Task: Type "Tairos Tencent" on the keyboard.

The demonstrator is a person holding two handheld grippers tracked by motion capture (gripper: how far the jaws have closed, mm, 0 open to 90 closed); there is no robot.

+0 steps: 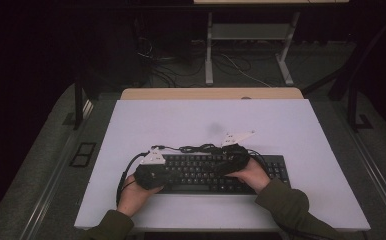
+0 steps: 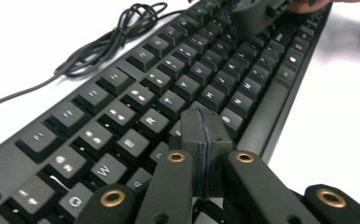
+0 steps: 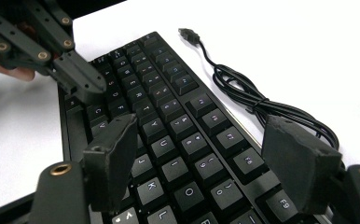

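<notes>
Person's hands: both come in from the near edge of the table [image 1: 331, 150], each holding a gripper low over the keyboard [image 1: 216, 172], a typing-like posture.
Keyboard: a black full-size board, lying flat on the white table top near the person, long side running left to right, so both grippers reach the keys without stretching.
Left gripper [image 2: 201, 140]: its jaws are pressed together with no gap and nothing between them, forming one blunt tip (a sensible shape for poking a single key); the tip sits over the left-middle letter rows, touching or just above a key, I cannot tell which.
Right gripper [image 3: 206, 158]: its jaws stand wide apart, holding nothing, hovering above the right-hand letter and number keys; spread like this it looks ready rather than pressing.
Keyboard cable [image 3: 257, 100]: bundled in a loose coil on the table just beyond the far edge of the keyboard, plug end lying free and unconnected, kept out of the way of the keys.
Far side: bare white table, then a dark floor with desk legs and wires.
</notes>
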